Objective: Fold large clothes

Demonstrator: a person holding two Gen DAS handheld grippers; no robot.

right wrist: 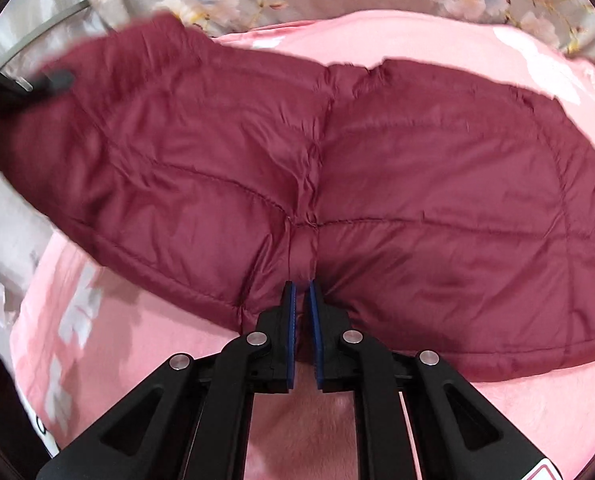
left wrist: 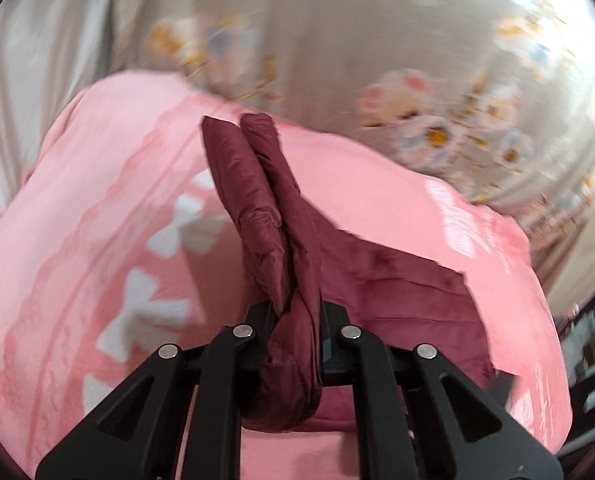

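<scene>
Maroon quilted jacket (right wrist: 377, 184) — stitched into puffy panels. Pink blanket (left wrist: 77, 240) beneath, patterned with white bows and deeper pink bands. Grey sheet (left wrist: 337, 40) beyond — printed with white, yellow-centred flowers. Black grippers, blue pads (right wrist: 291, 340).

Black two-link left gripper (left wrist: 295, 312) and right gripper (right wrist: 302, 300), silver pivot screws, blue-padded fingers (right wrist: 291, 320).

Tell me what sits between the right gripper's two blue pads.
A pinched fold of the maroon puffer jacket, at its near edge, sits between the right gripper pads; the right wrist view shows it.
</scene>
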